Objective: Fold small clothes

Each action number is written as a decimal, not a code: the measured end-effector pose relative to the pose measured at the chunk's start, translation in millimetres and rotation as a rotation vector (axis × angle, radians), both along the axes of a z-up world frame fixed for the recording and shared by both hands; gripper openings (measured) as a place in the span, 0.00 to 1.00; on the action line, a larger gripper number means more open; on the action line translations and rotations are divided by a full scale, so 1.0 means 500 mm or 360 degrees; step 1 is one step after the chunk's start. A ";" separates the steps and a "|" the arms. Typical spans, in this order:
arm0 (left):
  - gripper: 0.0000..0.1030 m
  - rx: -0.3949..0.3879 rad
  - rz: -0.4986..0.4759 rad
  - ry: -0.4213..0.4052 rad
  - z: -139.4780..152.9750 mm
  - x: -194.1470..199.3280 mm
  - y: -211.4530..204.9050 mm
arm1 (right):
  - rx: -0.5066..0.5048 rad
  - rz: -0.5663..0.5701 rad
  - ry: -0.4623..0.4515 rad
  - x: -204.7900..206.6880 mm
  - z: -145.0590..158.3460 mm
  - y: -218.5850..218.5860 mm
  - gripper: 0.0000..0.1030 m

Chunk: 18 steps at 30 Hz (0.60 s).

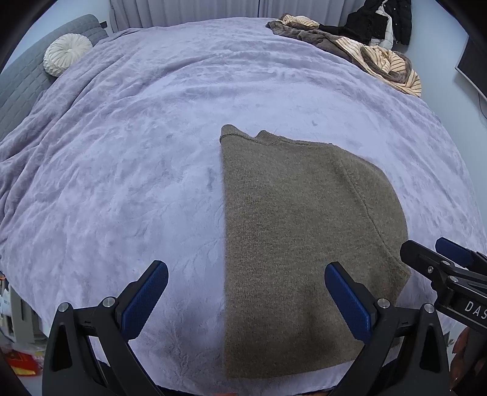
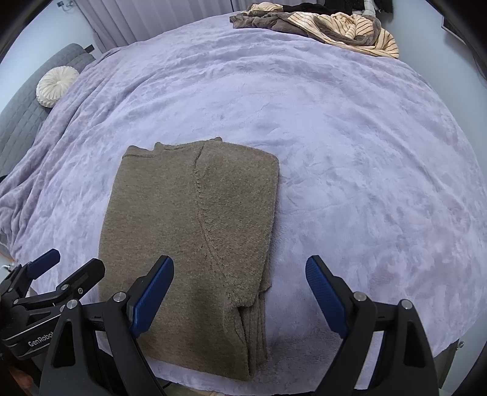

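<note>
A brown knit sweater [image 1: 298,231] lies folded lengthwise on the lilac blanket [image 1: 137,170] near the bed's front edge; it also shows in the right wrist view [image 2: 188,231], with layered edges on its right side. My left gripper [image 1: 246,271] is open and empty, hovering over the sweater's near left edge. My right gripper [image 2: 240,271] is open and empty, over the sweater's near right edge. The right gripper also shows in the left wrist view [image 1: 438,252], and the left gripper in the right wrist view [image 2: 73,262].
A pile of striped and brown clothes [image 1: 365,51] lies at the far right of the bed, also in the right wrist view [image 2: 322,27]. A round white cushion [image 1: 67,58] rests against the grey headboard [image 1: 21,79] at far left. Curtains hang behind.
</note>
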<state>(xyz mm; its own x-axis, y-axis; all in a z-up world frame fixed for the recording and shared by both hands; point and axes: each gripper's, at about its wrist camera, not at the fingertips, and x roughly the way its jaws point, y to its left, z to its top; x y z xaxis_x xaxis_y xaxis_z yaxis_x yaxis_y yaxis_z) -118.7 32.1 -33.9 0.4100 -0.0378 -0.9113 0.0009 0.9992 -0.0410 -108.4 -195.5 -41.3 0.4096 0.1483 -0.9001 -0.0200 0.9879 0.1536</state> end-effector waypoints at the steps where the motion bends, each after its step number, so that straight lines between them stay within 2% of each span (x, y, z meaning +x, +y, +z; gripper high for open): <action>1: 1.00 -0.0001 -0.0001 0.0003 0.000 0.000 0.000 | -0.0003 0.0003 0.0001 0.001 0.000 0.000 0.88; 18: 1.00 0.0026 -0.0015 0.0004 -0.004 0.003 -0.003 | -0.0100 0.0013 -0.0007 0.001 0.005 0.015 0.88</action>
<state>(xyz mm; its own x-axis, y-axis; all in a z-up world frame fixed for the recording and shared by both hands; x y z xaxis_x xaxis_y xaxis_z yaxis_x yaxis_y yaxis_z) -117.2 30.5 -35.8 0.4071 -0.0267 -0.9130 0.0103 0.9996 -0.0247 -108.0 -188.0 -38.6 0.4125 0.0948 -0.9060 -0.0284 0.9954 0.0913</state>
